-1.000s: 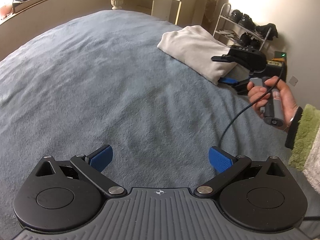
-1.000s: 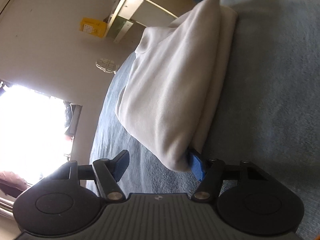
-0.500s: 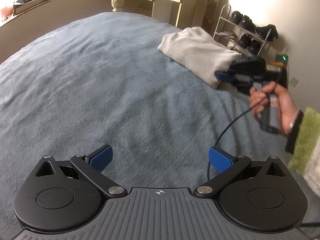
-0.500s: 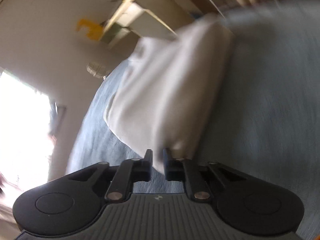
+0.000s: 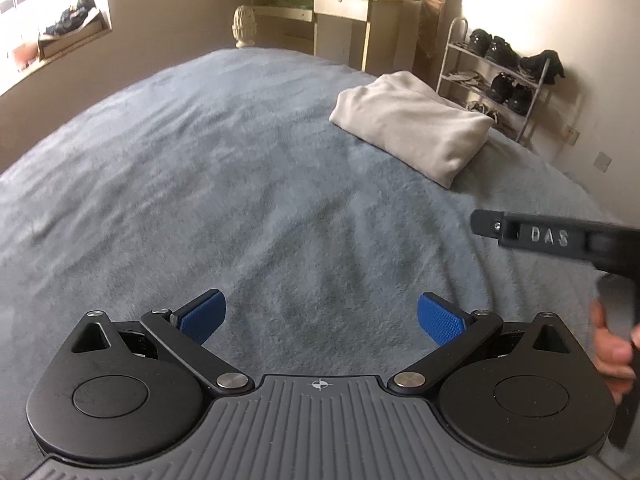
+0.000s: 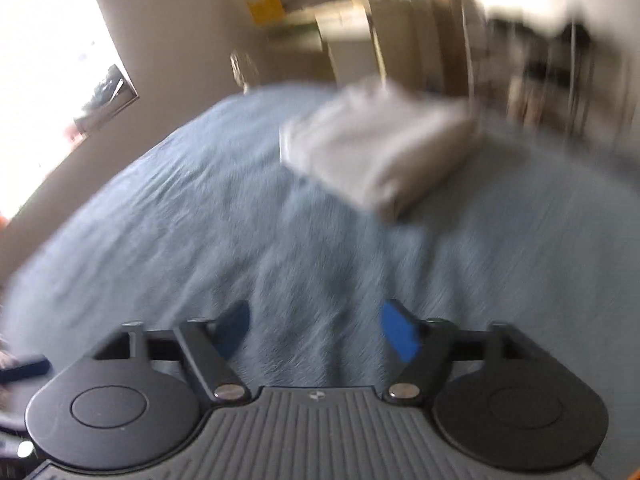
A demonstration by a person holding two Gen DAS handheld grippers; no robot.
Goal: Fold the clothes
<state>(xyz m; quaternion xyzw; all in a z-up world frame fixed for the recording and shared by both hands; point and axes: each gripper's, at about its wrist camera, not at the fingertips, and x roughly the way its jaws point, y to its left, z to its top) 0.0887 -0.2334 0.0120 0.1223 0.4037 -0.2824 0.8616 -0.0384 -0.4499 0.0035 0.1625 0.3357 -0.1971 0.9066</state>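
Observation:
A folded beige garment [image 5: 412,128] lies on the blue-grey bed cover [image 5: 200,184] at the far right; it also shows, blurred, in the right wrist view [image 6: 380,152]. My left gripper [image 5: 320,318] is open and empty, low over the cover, well short of the garment. My right gripper [image 6: 316,330] is open and empty above the cover, apart from the garment. The right tool's black body [image 5: 560,240] and the hand holding it show at the right edge of the left wrist view.
A shoe rack [image 5: 500,76] stands by the wall beyond the bed's right edge. A cream desk [image 5: 340,12] stands past the far edge. A window sill with shoes [image 5: 68,28] is at the far left.
My right gripper shut, then opened, let go of the garment's corner and pulled back toward me. The garment now lies flat. My left gripper stayed open and rose slightly.

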